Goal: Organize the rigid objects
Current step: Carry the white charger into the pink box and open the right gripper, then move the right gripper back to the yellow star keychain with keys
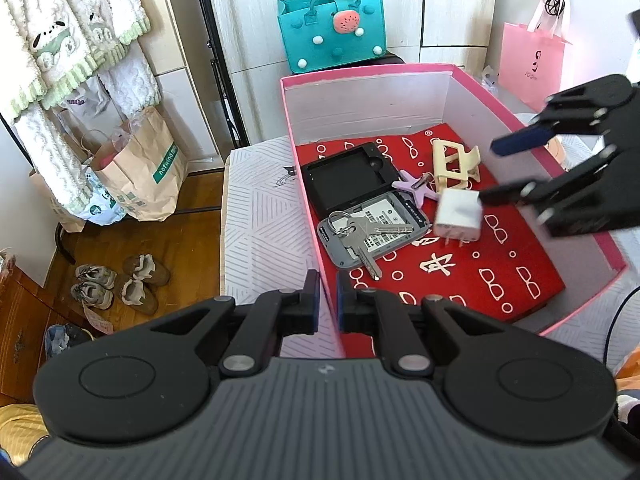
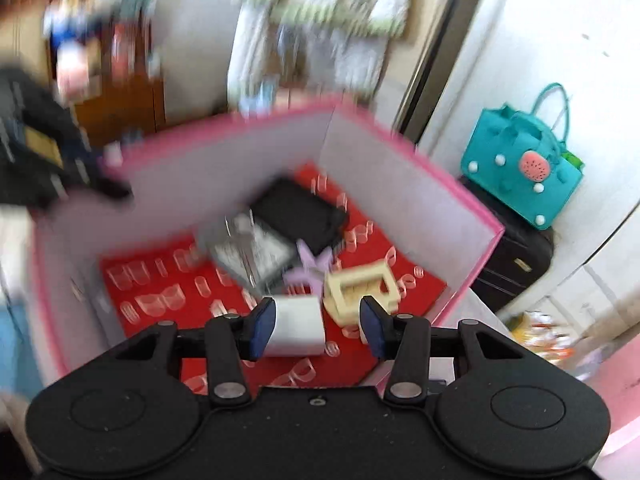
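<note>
A pink box [image 1: 476, 69] with a red patterned cloth [image 1: 480, 272] on its floor holds a black case [image 1: 344, 178], a grey device [image 1: 380, 224] with keys [image 1: 360, 236] on it, a purple star [image 1: 412, 188], a cream clip [image 1: 456, 162] and a white charger [image 1: 458, 216]. My left gripper [image 1: 328, 300] is shut on the box's near wall. My right gripper [image 1: 494, 170] is open inside the box; the charger [image 2: 298, 328] sits between its fingers, against the left one and clear of the right. The right wrist view is blurred.
The box rests on a white patterned surface [image 1: 260, 216]. A teal bag [image 1: 332, 32] and a pink bag [image 1: 532, 68] stand behind it. Paper bags [image 1: 140, 176] and shoes [image 1: 120, 284] are on the wooden floor at left.
</note>
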Tool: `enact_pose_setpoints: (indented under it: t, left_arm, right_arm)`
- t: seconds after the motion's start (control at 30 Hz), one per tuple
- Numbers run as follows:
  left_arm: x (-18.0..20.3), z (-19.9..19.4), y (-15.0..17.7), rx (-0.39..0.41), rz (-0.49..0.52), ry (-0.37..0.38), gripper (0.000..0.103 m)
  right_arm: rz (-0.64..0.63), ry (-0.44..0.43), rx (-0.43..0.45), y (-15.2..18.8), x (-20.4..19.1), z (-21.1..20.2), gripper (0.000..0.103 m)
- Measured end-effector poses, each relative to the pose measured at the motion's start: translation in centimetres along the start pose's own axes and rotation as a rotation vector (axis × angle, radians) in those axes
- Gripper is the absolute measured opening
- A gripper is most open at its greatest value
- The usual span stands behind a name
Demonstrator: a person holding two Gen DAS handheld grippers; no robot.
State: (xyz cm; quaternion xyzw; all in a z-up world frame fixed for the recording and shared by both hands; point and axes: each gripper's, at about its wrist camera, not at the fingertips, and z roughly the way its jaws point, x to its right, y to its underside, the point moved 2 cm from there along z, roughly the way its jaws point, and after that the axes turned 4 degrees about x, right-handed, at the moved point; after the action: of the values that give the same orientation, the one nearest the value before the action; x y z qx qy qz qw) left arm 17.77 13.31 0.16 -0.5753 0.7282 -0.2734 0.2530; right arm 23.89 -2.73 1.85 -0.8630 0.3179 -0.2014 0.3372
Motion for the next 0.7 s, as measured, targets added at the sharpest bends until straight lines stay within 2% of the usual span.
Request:
enact_pose_setpoints:
  t: [0.1,0.17,0.27,0.5,0.7]
  left_arm:
    - [-0.2,0.0,-0.1,-0.002,-0.01,0.007,0.008]
    - [-0.2,0.1,-0.1,-0.004,-0.009,0.004,0.008]
    - [-0.2,0.2,-0.2,-0.003,-0.007,0.004,0.008]
    - [-0.4,0.5,-0.4,-0.004,-0.032,-0.009,0.008]
    - [-0.3,0.3,-0.1,-0.004,-0.028,-0.029,0.008]
  right_arm:
    - [0.142,-0.066,0.102,0.4,1.5,-3.3,0.052]
    - [0.223,-0.081,0.166,1.2,2.8,-5.3,0.053]
    - [0.315,-0.068,0.211,3.2,4.8,-7.1,0.053]
    - [0.426,0.033,0.189,9.7,7.9,-9.0,0.053]
    - [0.403,0.019,0.168,13.2,7.5,-7.6,0.053]
